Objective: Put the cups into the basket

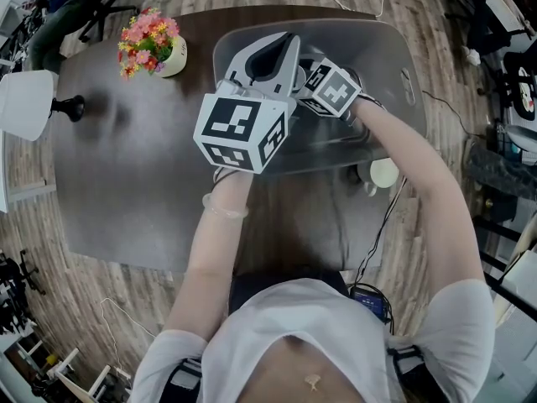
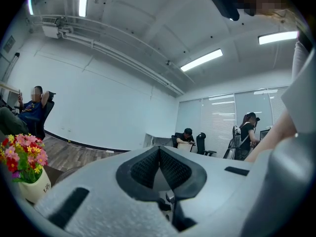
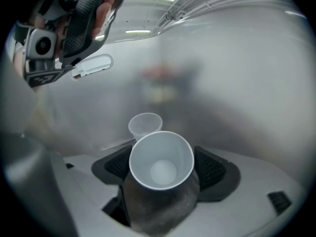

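Cups: I count three. One white cup [image 3: 162,162] sits between the jaws of the right gripper [image 3: 163,156] with its mouth turned toward that camera, and the pads press on it from both sides, so I read it as gripped. A second, paler cup [image 3: 144,125] lies just beyond it on the floor of the basket [image 1: 394,49]. A third cup [image 1: 384,175] stands on the table [image 1: 126,191] outside the basket, just beside its near right corner.

There is one basket, with cloudy translucent walls, and the right gripper reaches down into it. There are two grippers. The left gripper [image 2: 159,151] is held above the basket, and its jaws are closed together with nothing between them. I also count one pot of flowers [image 1: 155,44] and one white lamp [image 1: 25,103], both at the table's left side.

From the head view the two marker cubes [image 1: 243,131] cover most of the basket's inside, so neither the held cup nor the one beyond it shows there. The third cup is partly cut off by the right forearm. In the right gripper view the lower part of the held cup looks dark, and I cannot tell whether that is its wall or shadow. Whatever lies past the basket wall is only a blur.
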Available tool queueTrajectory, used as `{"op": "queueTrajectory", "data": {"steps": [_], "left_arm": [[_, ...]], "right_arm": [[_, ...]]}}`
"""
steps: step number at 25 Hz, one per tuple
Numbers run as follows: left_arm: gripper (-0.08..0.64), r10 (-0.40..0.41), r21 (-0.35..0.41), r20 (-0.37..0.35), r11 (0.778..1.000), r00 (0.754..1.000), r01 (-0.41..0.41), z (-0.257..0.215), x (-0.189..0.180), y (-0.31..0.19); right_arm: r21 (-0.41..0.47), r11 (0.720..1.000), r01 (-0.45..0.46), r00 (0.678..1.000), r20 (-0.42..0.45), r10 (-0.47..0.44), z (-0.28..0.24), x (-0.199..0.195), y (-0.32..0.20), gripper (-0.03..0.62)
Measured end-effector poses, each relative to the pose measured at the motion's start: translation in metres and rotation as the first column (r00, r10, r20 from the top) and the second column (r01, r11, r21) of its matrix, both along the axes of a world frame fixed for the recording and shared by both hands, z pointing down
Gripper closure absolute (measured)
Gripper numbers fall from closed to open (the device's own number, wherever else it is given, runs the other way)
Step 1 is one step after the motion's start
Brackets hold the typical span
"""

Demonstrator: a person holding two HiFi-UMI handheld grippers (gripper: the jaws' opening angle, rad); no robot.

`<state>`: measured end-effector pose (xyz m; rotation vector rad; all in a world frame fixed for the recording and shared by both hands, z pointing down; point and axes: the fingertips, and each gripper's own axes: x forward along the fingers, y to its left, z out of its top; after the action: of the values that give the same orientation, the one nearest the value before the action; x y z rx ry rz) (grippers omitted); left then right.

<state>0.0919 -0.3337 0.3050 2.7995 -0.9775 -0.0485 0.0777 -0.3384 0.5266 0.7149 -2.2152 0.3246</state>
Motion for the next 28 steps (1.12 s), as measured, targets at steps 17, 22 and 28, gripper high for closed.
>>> {"op": "queueTrajectory", "data": {"steps": [17,22,28], "left_arm": [[0.549,-0.034,0.01,0.012,0.999,0.999,0.034,0.003,-0.002,-0.005],[0.549,-0.036,0.013,0.024,0.999,0.999,0.036,0.006,0.001,-0.003],[0.549,-0.051,-0.024,0.007,0.998,0.999,0.051,0.008,0.002,-0.003]], "right_arm": [[0.106,0.994,-0.021,0.998,-0.052,0.027,-0.061,0.027,0.011,0.173],[0.26,0.961,-0.095,0.992,-0.061,0.115,-0.109,0.046,0.008,0.191],[0.406,0.858,-0.315,0.949,0.104,0.298,-0.169,0.063,-0.004,0.581]]}}
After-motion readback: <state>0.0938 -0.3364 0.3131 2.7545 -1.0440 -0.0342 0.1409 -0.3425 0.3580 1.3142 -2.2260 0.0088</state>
